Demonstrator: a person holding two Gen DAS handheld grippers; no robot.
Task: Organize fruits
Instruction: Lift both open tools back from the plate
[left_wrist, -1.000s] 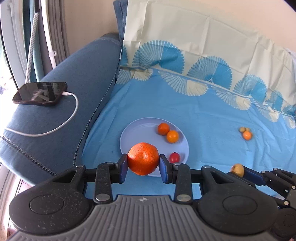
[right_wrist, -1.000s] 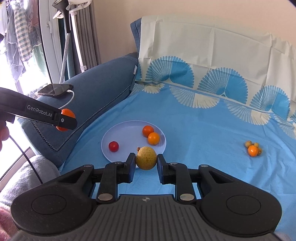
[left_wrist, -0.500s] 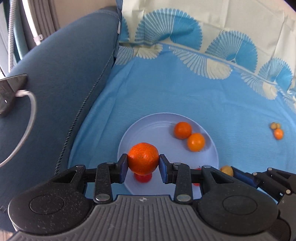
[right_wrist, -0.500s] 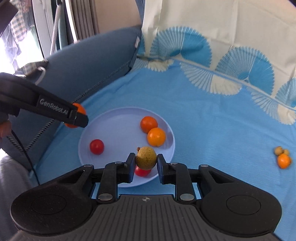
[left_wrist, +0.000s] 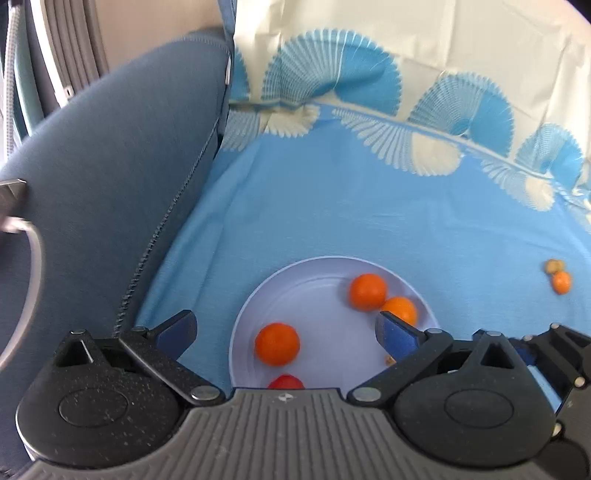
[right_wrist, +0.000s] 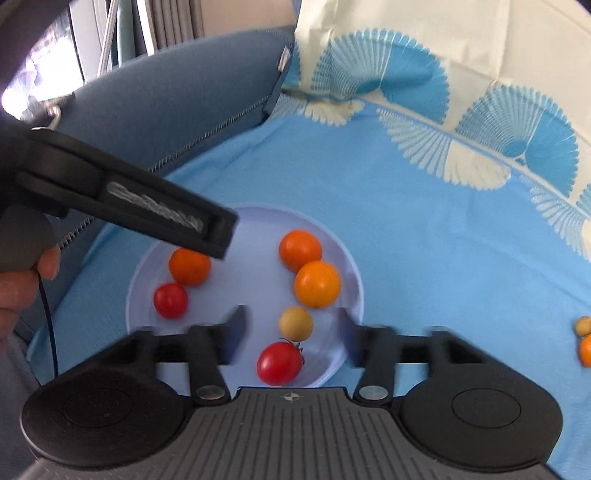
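Since half a second earlier, we had let go of both fruits: the orange (left_wrist: 277, 344) and the yellow-green fruit (right_wrist: 295, 324) lay on the plate (left_wrist: 314, 269). Our left gripper (left_wrist: 286, 328) and right gripper (right_wrist: 291, 325) were spread wide, empty, above it. Small fruits (left_wrist: 558, 277) remained on the blue sheet (left_wrist: 369, 206), well apart.

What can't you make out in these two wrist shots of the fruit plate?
- Left wrist view: the red cherry tomato is half hidden by the tongs' body; the yellow-green fruit on the pale blue round plate is nearly all behind a finger.
- Right wrist view: the small orange and tan fruits on the blue cloth are cut off by the edge.
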